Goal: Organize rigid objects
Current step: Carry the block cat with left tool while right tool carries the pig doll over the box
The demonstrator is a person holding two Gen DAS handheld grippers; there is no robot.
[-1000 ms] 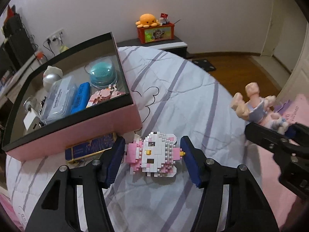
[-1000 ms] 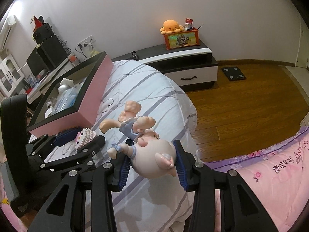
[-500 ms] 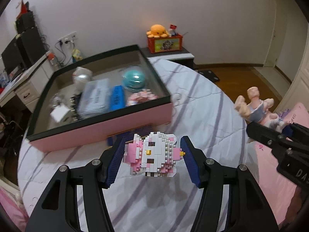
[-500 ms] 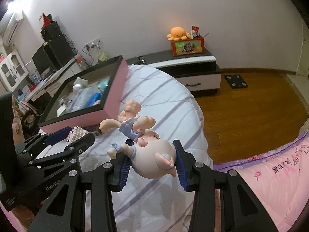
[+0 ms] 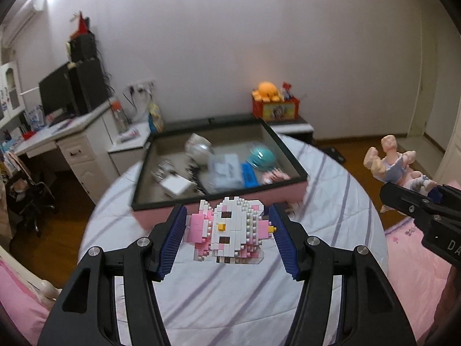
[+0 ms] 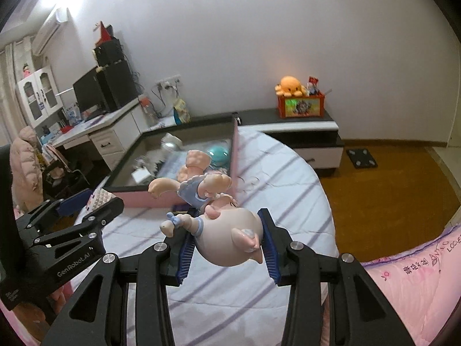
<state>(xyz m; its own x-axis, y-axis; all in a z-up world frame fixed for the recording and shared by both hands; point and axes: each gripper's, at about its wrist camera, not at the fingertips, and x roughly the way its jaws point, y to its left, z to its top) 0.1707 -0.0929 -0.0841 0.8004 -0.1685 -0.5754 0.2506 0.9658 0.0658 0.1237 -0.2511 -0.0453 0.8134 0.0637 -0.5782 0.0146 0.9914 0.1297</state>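
Left wrist view: left gripper [image 5: 229, 232] clamps a brick-built kitty figure [image 5: 229, 229], right gripper [image 6: 226, 243] clamps a pig doll [image 6: 227, 236], both raised near the pink box [image 5: 219, 206], likely for dropping in.

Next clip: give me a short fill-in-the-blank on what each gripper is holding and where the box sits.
1. The left gripper is shut on a white and pink ____ figure.
2. The right gripper grips the pig doll by its ____.
3. The pink storage box rests on the ____-striped bedspread.

Missing words: brick; head; purple
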